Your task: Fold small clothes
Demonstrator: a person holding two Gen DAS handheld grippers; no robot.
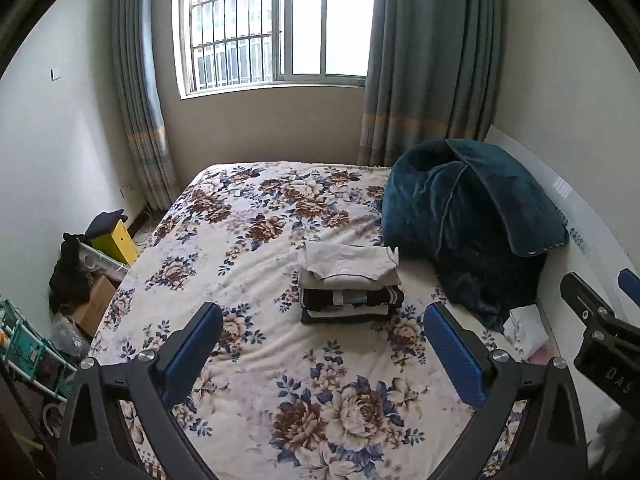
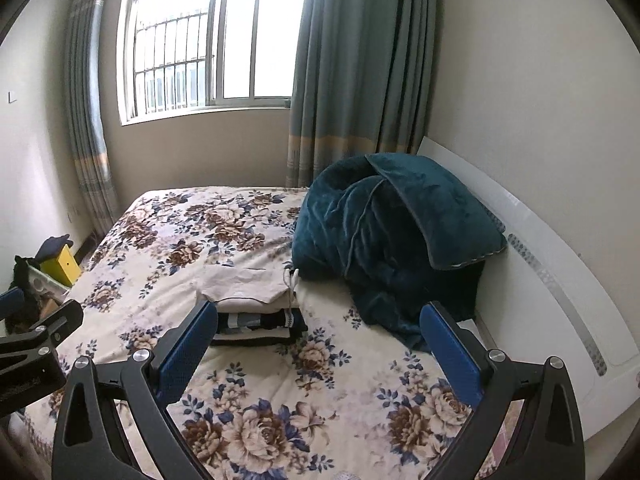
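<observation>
Ahead, folded clothes stack (image 1: 349,284) on bed (image 1: 248,360), beyond both spread, empty jaws

Hidden or cut off, as seen past my own jaws: near left corner of the stack of folded clothes (image 2: 256,312) covered by my right gripper's (image 2: 320,344) left finger; lower layers too compressed to tell apart. My right gripper cropped by the left view's right edge. White cloth (image 1: 526,330) beside the teal blanket (image 1: 468,220): kind unreadable. Floor clutter (image 1: 80,280) at the bedside, too dark to identify.
</observation>
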